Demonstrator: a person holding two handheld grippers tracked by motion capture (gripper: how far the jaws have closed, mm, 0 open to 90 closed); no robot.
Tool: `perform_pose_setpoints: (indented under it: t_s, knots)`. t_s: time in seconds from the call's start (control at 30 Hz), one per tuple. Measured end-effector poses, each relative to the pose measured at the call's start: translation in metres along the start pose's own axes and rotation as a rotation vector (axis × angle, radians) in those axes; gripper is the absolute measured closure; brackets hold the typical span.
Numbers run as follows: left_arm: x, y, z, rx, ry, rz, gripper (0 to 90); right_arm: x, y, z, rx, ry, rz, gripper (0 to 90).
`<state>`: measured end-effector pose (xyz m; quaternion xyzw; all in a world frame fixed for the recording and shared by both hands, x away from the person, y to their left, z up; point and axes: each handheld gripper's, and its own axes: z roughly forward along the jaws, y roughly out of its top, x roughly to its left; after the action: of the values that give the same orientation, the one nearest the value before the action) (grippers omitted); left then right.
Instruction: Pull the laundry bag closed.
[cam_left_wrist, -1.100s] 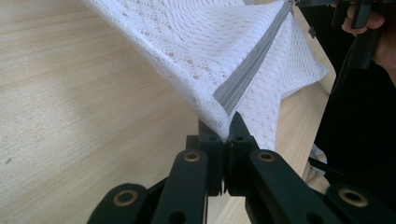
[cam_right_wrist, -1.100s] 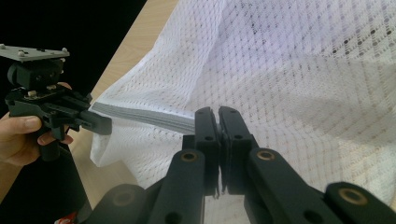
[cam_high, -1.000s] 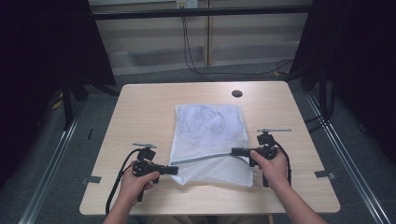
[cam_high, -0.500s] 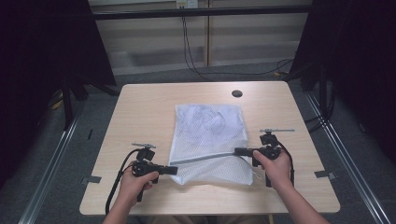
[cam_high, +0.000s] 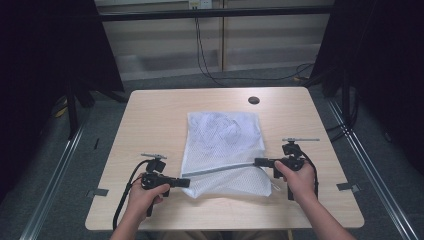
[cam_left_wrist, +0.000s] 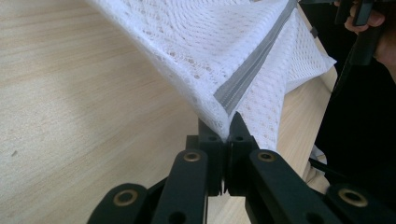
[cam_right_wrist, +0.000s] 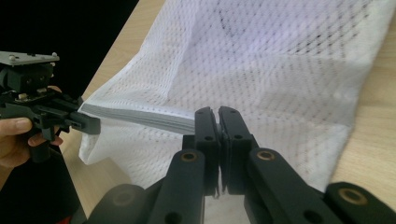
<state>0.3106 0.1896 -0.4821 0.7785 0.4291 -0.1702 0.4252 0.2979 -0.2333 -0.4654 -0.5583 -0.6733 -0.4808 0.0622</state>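
Observation:
A white mesh laundry bag (cam_high: 222, 145) lies in the middle of the wooden table (cam_high: 160, 115), with white fabric inside it. A grey zipper strip (cam_high: 220, 169) runs across its near end, pulled taut between both grippers. My left gripper (cam_high: 186, 182) is shut on the bag's left zipper end (cam_left_wrist: 223, 122). My right gripper (cam_high: 259, 161) is shut on the right end of the zipper (cam_right_wrist: 182, 123). In the right gripper view the left gripper (cam_right_wrist: 91, 122) shows at the far end of the strip. The bag's near edge hangs lifted off the table.
A small dark round hole (cam_high: 253, 100) sits in the table near its far edge. Black curtains stand at both sides, and cables run along the floor behind the table. Bare wood surrounds the bag on all sides.
My right gripper has moved slightly to the right, drawing the zipper strip tighter. The left gripper has stayed put.

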Motion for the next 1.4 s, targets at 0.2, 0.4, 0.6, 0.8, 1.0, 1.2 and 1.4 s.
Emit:
perform_pose_setpoints:
  t_s: [0.2,0.4,0.6,0.8,1.0,1.2,1.4]
  knots:
    - [0.0,0.0,-0.001,0.002,0.005,0.012,88.4,0.0,0.0,-0.002,0.001,-0.001,-0.002,87.0]
    - [0.0,0.0,0.0,-0.001,-0.002,-0.002,88.4,-0.001,0.0,-0.002,0.002,-0.002,0.0,87.0]
    - [-0.001,0.0,-0.001,-0.004,-0.002,-0.004,88.4,-0.001,0.0,-0.002,0.002,-0.001,-0.001,87.0]
    - [0.003,-0.001,-0.004,-0.005,0.008,-0.004,88.4,-0.003,0.0,-0.003,-0.001,-0.014,0.005,87.0]
    - [0.001,-0.001,-0.004,-0.007,0.001,-0.012,88.4,-0.004,0.0,-0.005,-0.004,-0.016,0.0,87.0]
    - [0.0,-0.001,-0.003,-0.004,-0.007,-0.01,88.4,-0.005,0.0,-0.006,-0.003,-0.014,-0.002,87.0]
    - [0.002,-0.001,-0.005,-0.004,0.0,-0.006,88.4,-0.01,0.0,-0.011,-0.011,-0.025,0.006,87.0]
